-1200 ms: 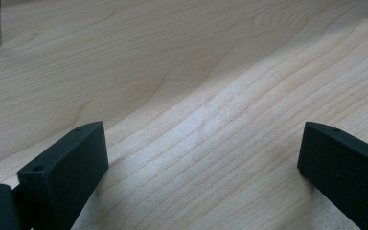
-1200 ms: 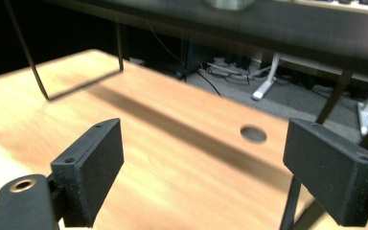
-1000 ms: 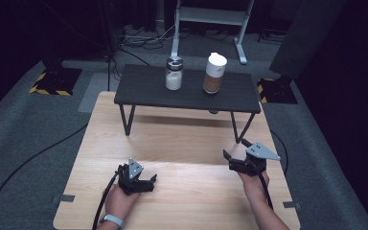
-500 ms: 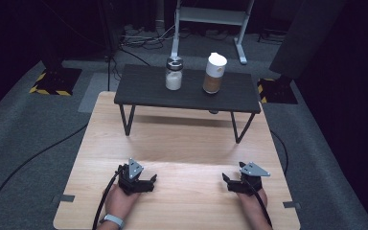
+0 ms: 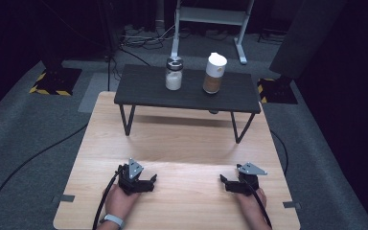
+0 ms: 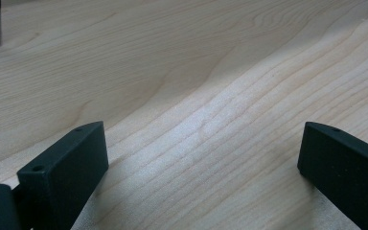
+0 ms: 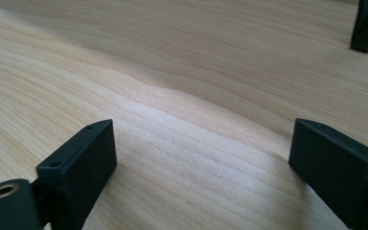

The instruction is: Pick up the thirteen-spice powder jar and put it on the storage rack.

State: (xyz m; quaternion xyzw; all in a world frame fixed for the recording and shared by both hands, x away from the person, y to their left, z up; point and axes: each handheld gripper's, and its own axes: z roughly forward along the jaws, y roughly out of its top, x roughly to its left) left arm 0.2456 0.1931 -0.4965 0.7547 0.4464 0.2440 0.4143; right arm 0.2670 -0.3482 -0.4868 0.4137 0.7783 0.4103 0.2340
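Resting low on the wooden table (image 5: 182, 143), the left gripper (image 5: 149, 181) and right gripper (image 5: 224, 181) both stand with jaws apart and nothing between them; the right's jaws have just been opening. Nearest things, a jar (image 5: 173, 74) and a bottle (image 5: 214, 73), stand side by side on the black stand (image 5: 139, 91), well apart from both grippers.

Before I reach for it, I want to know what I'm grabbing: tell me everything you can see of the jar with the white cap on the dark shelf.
The white-capped jar is a clear upright cylinder with brown contents filling most of it, under a rounded white cap. It stands on the right half of the black raised shelf, apart from the shorter jar on its left. Nothing else touches it.
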